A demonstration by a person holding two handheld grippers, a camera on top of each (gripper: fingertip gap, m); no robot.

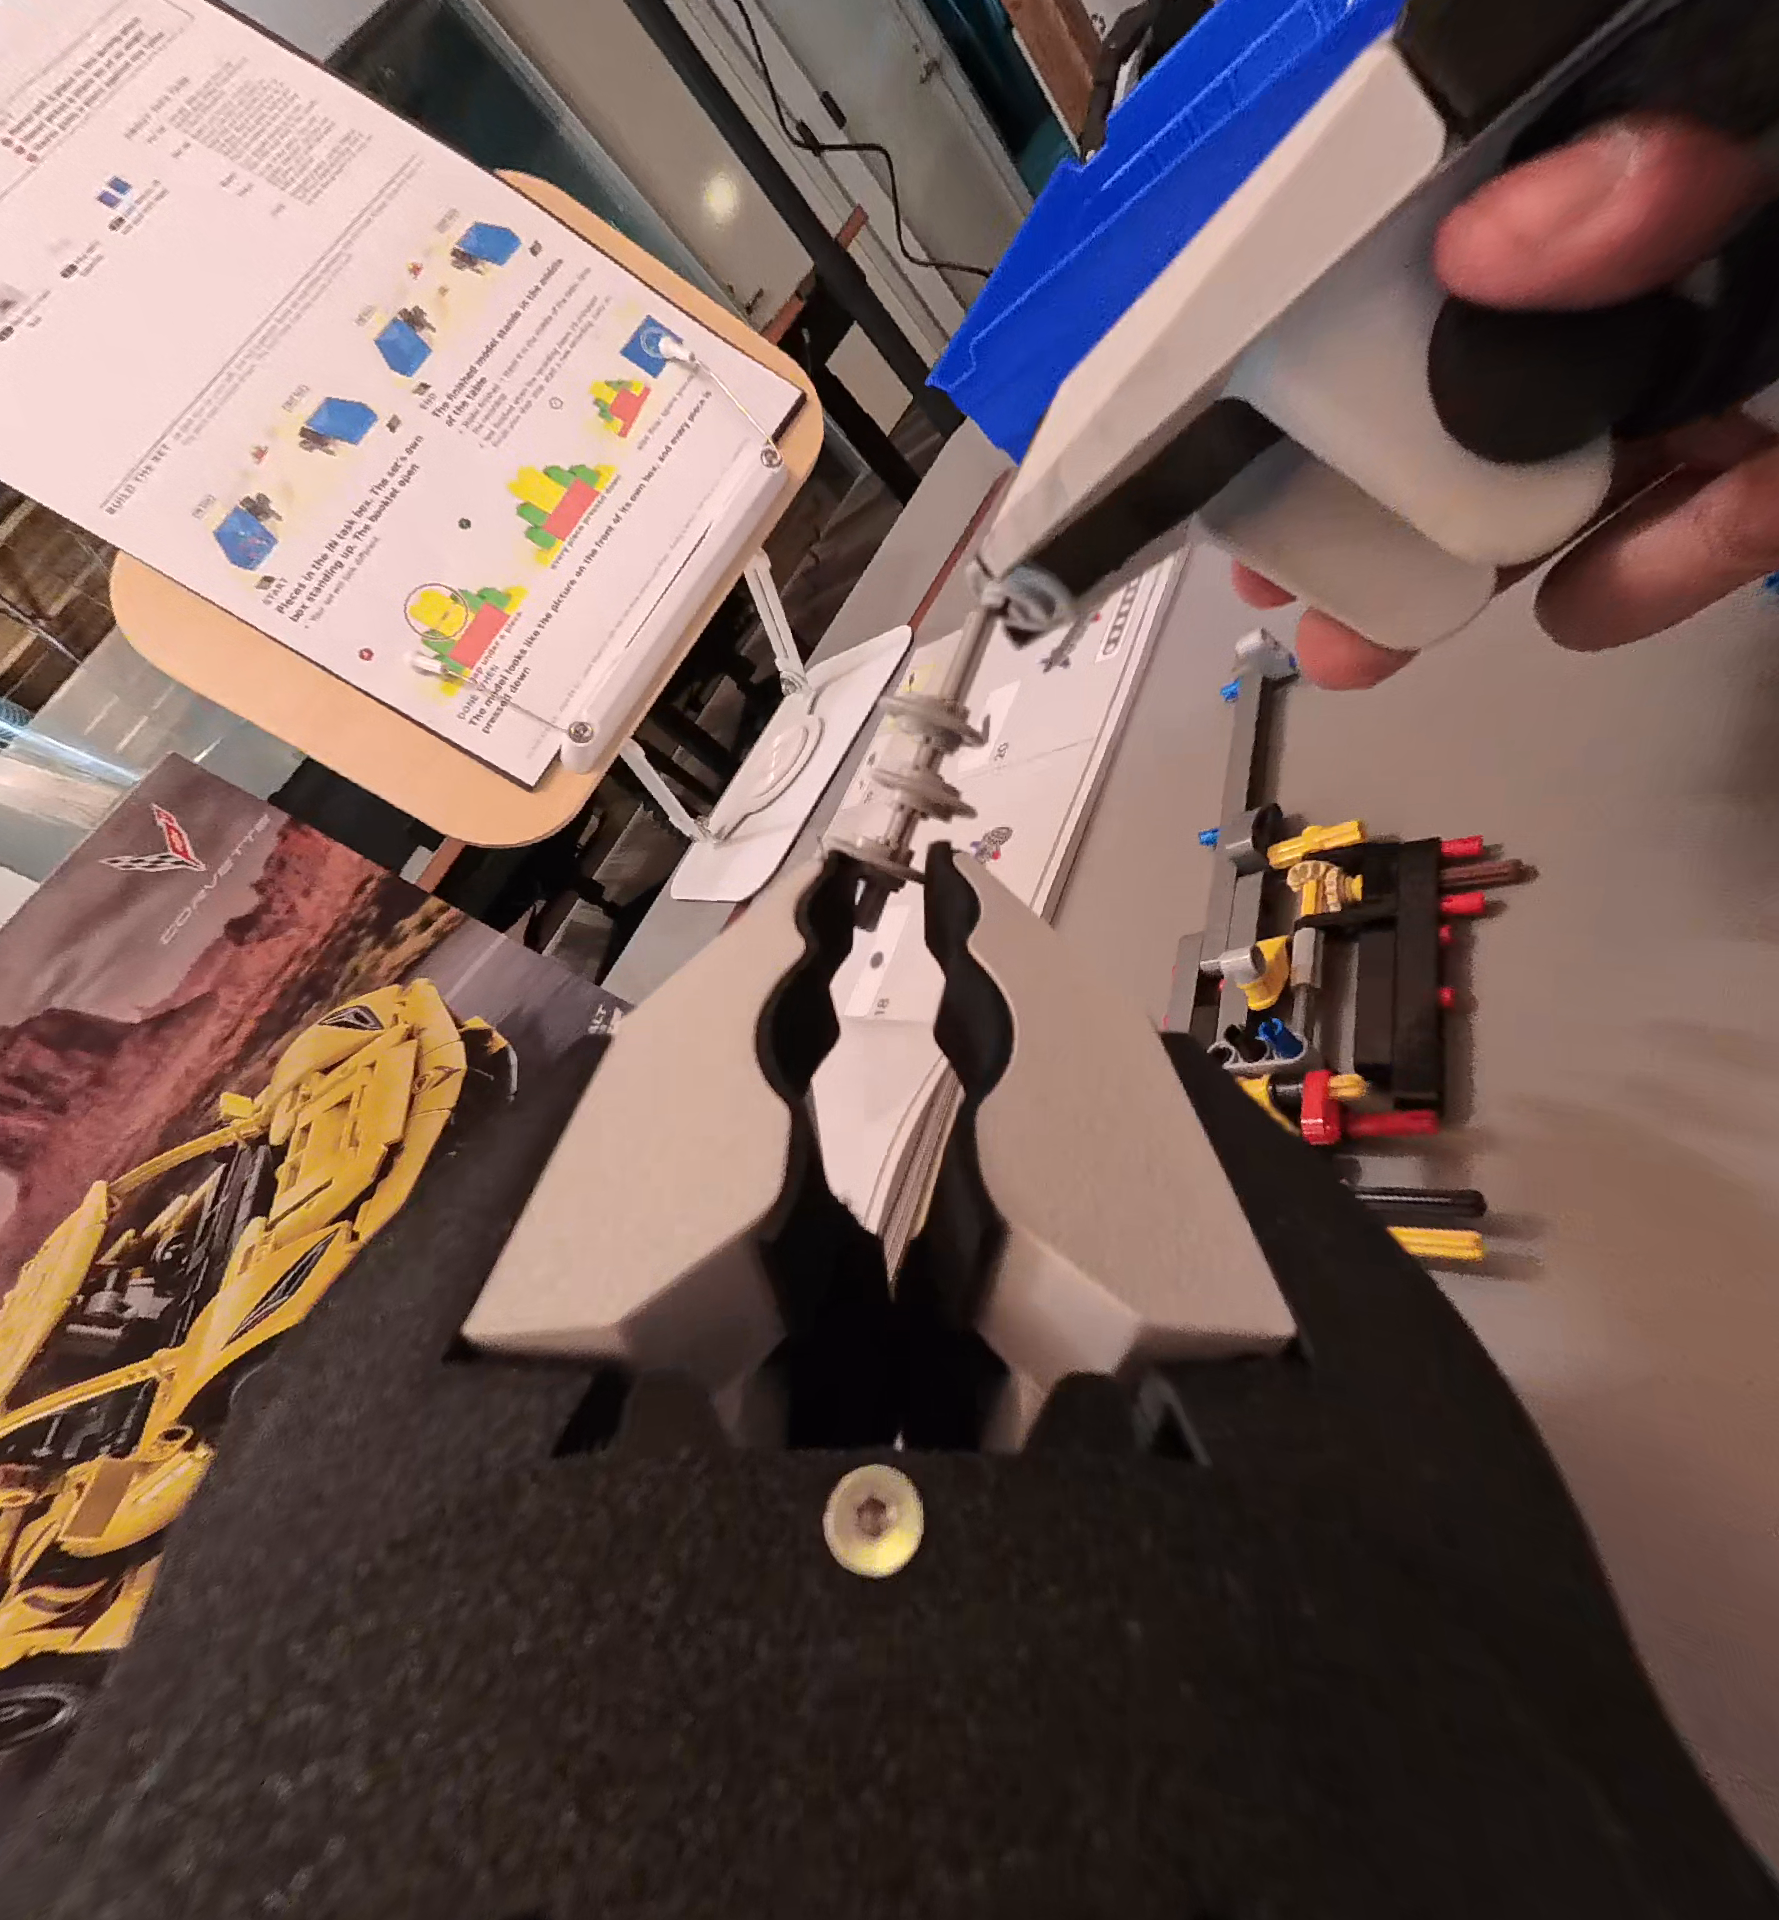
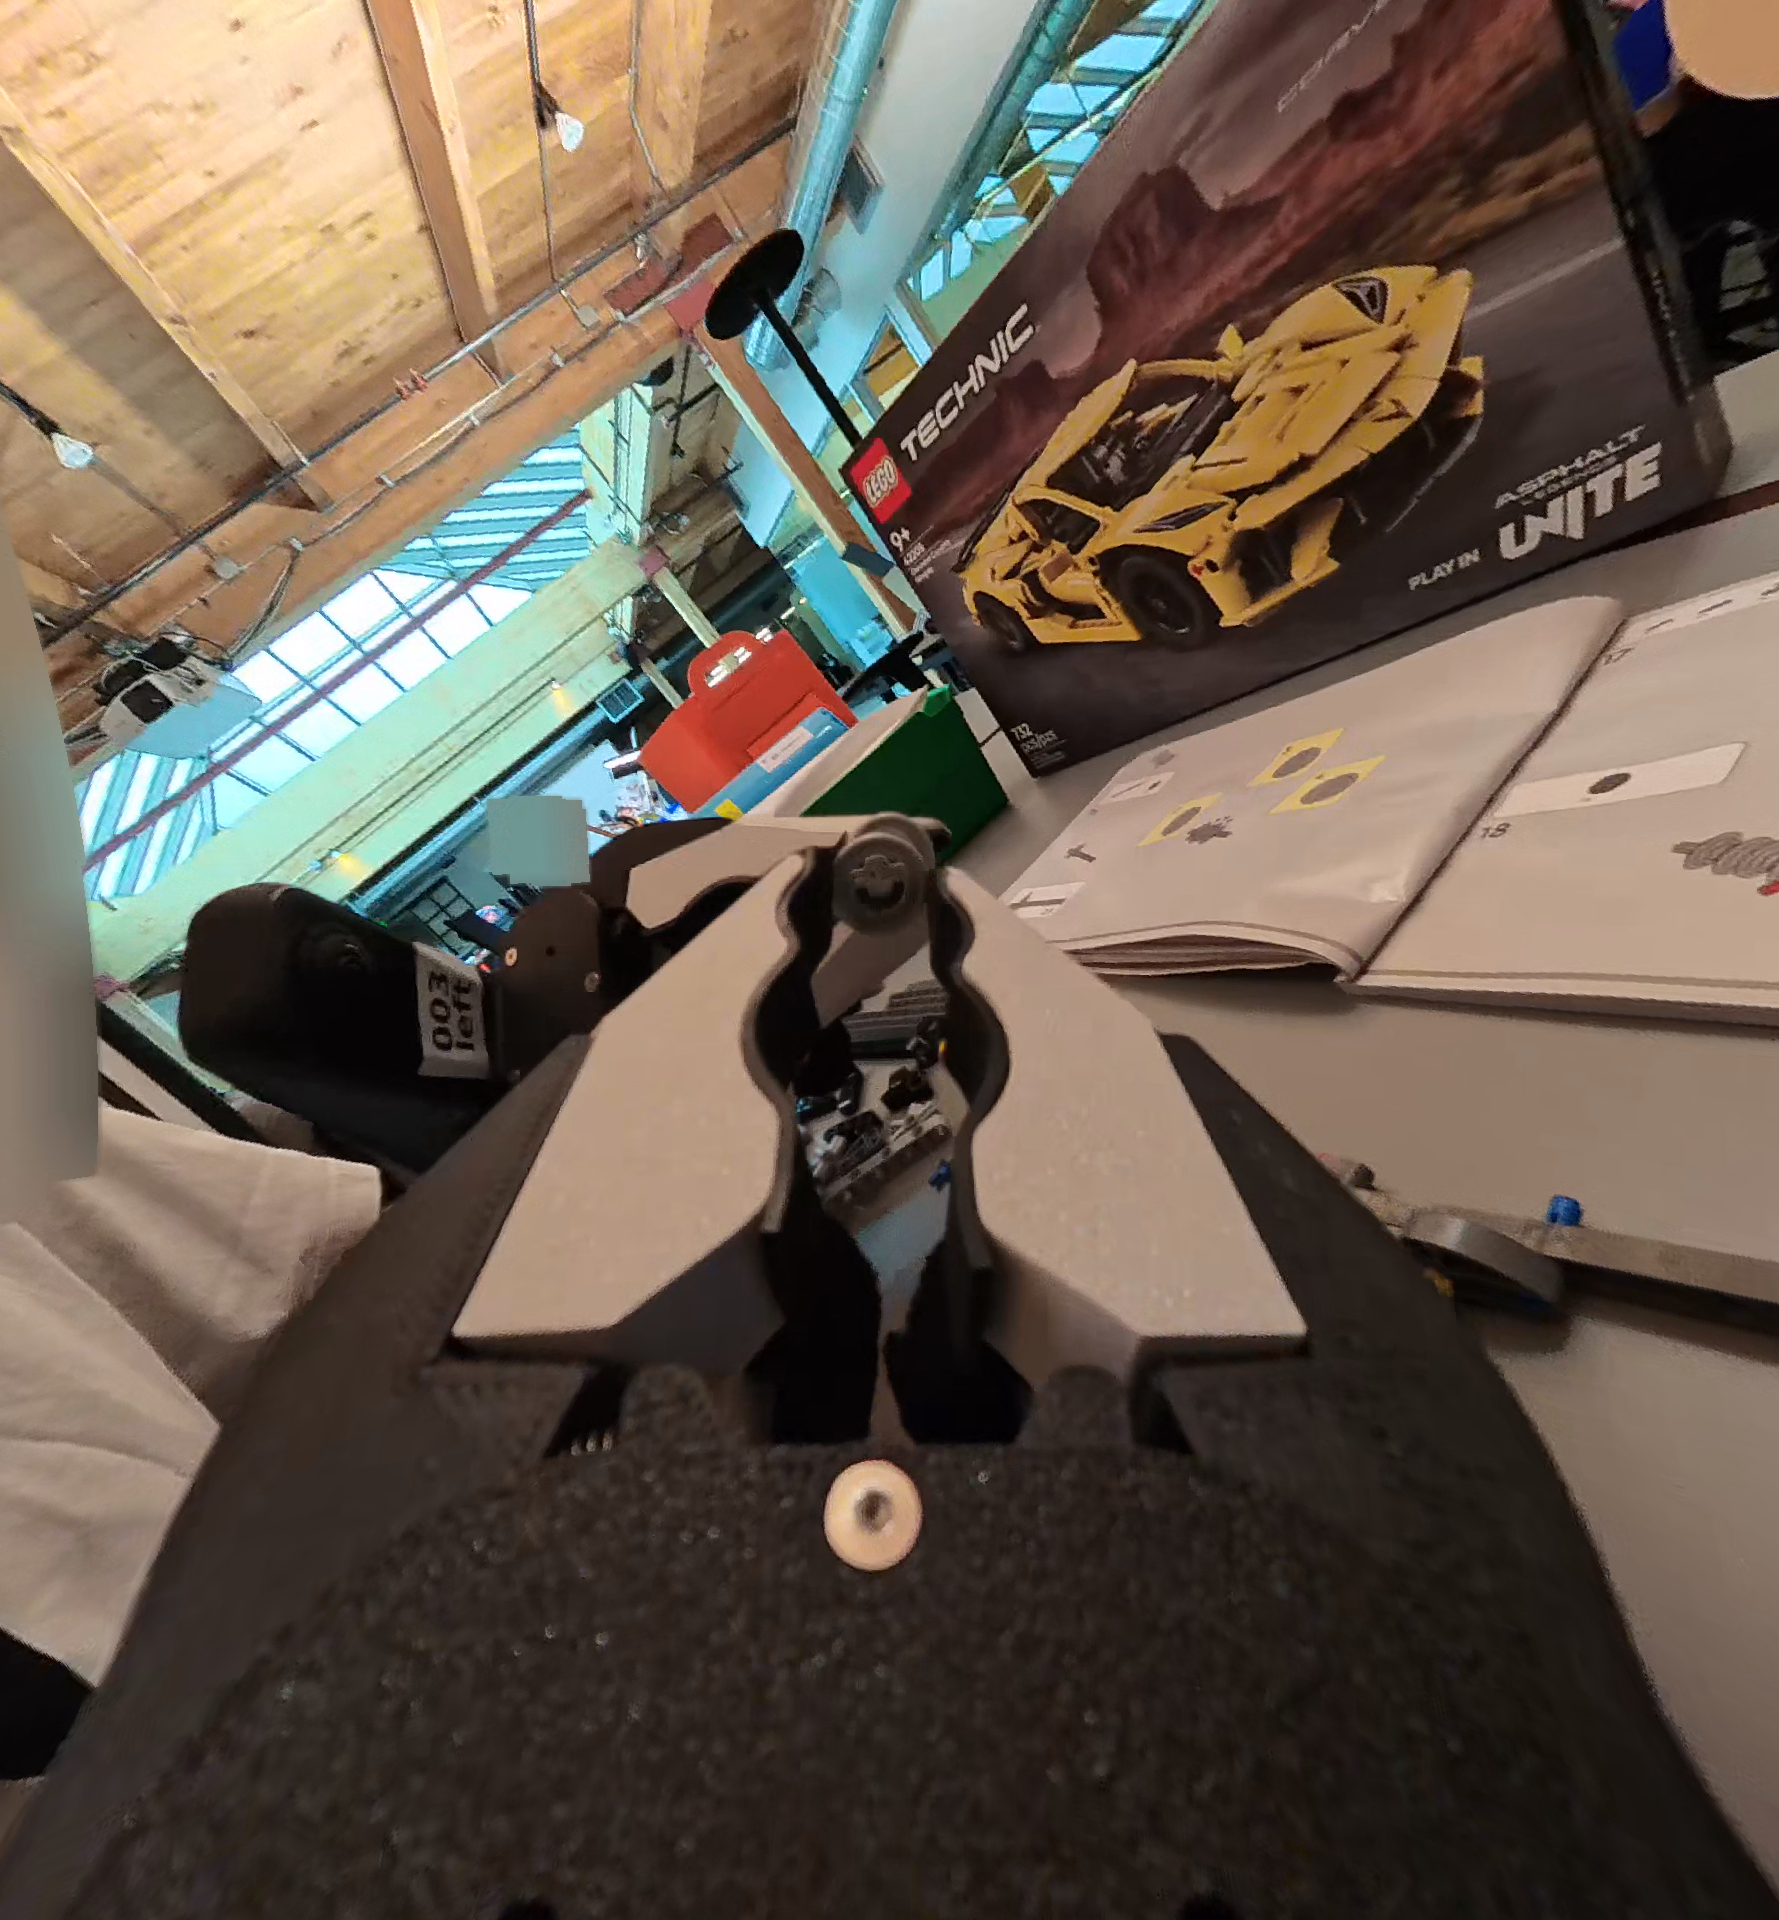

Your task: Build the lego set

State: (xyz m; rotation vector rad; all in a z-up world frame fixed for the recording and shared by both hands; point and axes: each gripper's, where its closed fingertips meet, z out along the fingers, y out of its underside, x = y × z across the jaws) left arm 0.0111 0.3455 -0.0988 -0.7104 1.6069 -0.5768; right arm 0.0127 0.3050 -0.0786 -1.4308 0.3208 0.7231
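Left wrist view: our left gripper [image 1: 890, 868] is nearly closed, tips pinching the near end of a grey axle assembly [image 1: 926, 748] with discs along it. Its long axis runs from our tips toward 1 o'clock, up to the right gripper [image 1: 1020, 597], which clamps the far end. A hand [image 1: 1591, 416] wraps the right gripper's body at 2 o'clock. The axle hangs in the air above the open instruction booklet [image 1: 1051, 769]. At 3 o'clock on the grey table [image 1: 1643, 1039] sits the partly built chassis [image 1: 1321, 966]: grey beams, black beams, yellow, red and blue pins, long axis roughly 12 to 6. The set box [image 1: 189, 1143] with the yellow car stands at 9 o'clock. A printed sheet on a wooden stand [image 1: 365, 416] is at 11 o'clock, a blue bin [image 1: 1124, 239] at 1 o'clock.

Right wrist view: our right gripper [image 2: 874, 883] is closed down on the axle's round grey end piece [image 2: 872, 878], seen end-on, so the axis points away from the camera toward the left gripper [image 2: 552, 935] at 10 o'clock. The booklet [image 2: 1436, 831] lies open at 2 o'clock, the box [image 2: 1280, 416] behind it at 1 o'clock. A grey beam [image 2: 1591, 1262] lies flat on the table at 3 o'clock.
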